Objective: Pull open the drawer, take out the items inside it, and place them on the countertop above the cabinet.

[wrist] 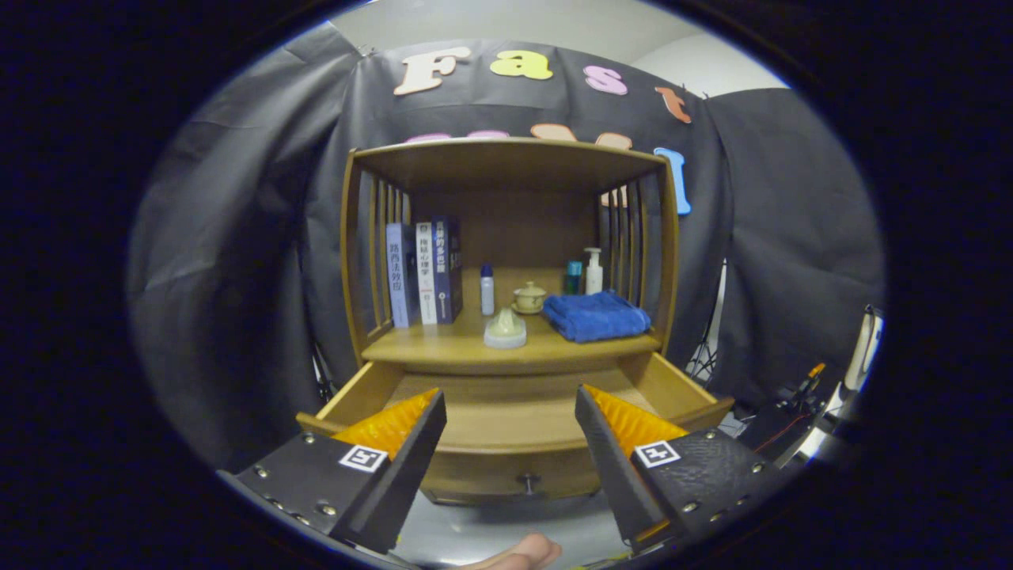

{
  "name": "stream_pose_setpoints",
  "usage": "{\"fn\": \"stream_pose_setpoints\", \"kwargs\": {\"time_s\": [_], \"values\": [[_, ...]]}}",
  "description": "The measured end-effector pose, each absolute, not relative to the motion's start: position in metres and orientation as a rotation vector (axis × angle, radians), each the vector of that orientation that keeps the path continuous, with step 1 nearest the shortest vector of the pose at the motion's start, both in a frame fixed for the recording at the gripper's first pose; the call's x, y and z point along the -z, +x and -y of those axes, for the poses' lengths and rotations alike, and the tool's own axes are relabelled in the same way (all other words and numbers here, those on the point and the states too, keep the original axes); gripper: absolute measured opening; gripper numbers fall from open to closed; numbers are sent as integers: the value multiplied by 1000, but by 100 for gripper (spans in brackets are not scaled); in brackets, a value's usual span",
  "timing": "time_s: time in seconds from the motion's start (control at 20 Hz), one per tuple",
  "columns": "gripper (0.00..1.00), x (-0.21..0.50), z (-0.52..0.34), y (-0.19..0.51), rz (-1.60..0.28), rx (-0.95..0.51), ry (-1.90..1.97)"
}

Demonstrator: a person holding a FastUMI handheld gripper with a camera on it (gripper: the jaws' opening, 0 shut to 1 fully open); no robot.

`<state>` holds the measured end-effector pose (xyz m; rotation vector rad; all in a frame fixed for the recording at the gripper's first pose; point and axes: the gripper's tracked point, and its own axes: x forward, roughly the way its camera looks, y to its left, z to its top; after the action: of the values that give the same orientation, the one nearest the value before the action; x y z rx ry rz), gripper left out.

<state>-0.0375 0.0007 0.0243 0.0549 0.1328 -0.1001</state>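
The wooden cabinet's drawer (506, 423) stands pulled out toward me, its knob (528, 480) facing front, and its inside floor shows bare wood. On the countertop (443, 344) above it sit a pale green lidded item (505, 328) at the front edge and a folded blue towel (596, 315) to its right. My gripper (510, 408) is open just in front of the drawer, with nothing between its fingers; the drawer front lies between the two fingers.
Further back on the countertop stand three books (423, 271) on the left, a small white bottle (487, 288), a small lidded cup (529, 298), a teal container (572, 277) and a pump bottle (593, 271). Slatted side walls and a top board enclose it. A fingertip (522, 552) shows below.
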Motion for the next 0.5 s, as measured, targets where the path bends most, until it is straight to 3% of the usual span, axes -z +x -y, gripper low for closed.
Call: {"fn": "stream_pose_setpoints", "kwargs": {"time_s": [0.5], "values": [[98,112,6,-38,-342,122,69]]}}
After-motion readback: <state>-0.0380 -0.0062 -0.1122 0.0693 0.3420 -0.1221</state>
